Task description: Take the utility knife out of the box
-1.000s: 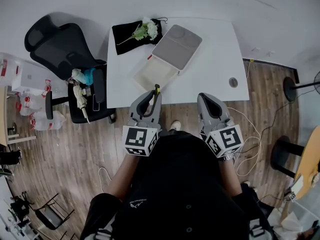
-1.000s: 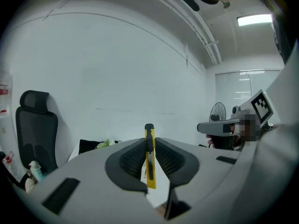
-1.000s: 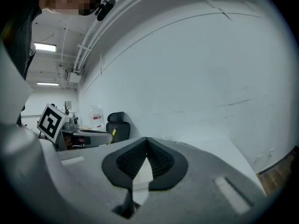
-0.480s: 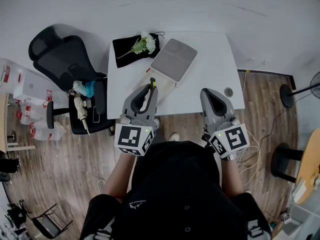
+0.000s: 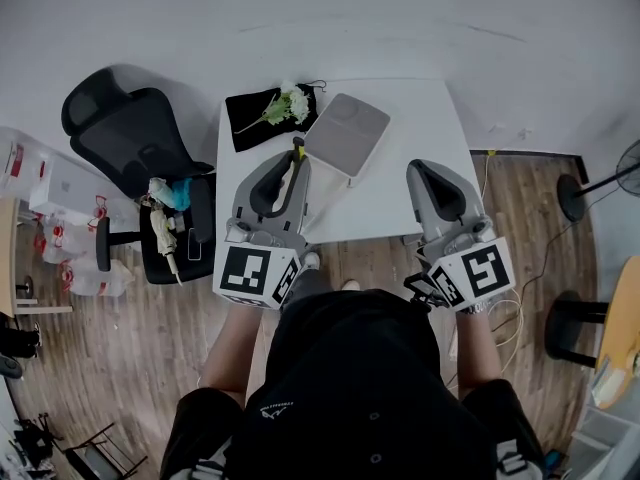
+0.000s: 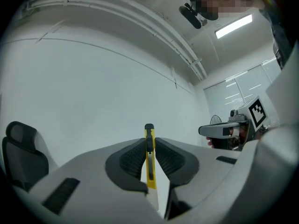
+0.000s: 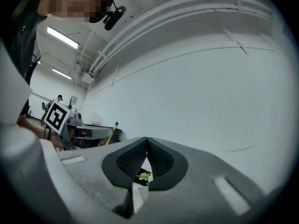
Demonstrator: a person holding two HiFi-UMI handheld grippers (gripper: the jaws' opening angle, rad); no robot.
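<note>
The utility knife point(image 6: 149, 158) is a slim yellow one with a black end, and it stands edge-on between the fingers of the left gripper point(image 6: 149, 141), which are clamped on its flat sides, with the black end poking out past their tips. Whether any blade is slid out cannot be told, as the lower part of the knife runs down into the gap behind the pads. From the head view its yellow tip point(image 5: 296, 152) shows just ahead of the left gripper point(image 5: 297, 160), beside the near-left edge of the box point(image 5: 345, 133). It touches neither the box nor the white surface point(image 5: 425, 118). Since the left gripper view has only bare wall behind the knife, it looks to be held up in the air, well clear of both. So the taking-out step itself seems done, or all but done (the knife is plainly no longer inside anything). What remains, if anything, is to carry it off to one side and lay it on a bare stretch of the surface. That calls for a steady clamp on the way, because so narrow a thing could pivot between the pads, then a gentle lowering before the fingers part. The right gripper point(image 7: 146, 141) has its fingers together at the tips with nothing between them, and it hangs idle over the near right of the surface point(image 5: 420, 168). Further out, a black cloth point(image 5: 255, 123) with a sprig of white flowers point(image 5: 290, 103) lies at the far-left corner, and an office chair point(image 5: 115, 128) stands off to the left.
</note>
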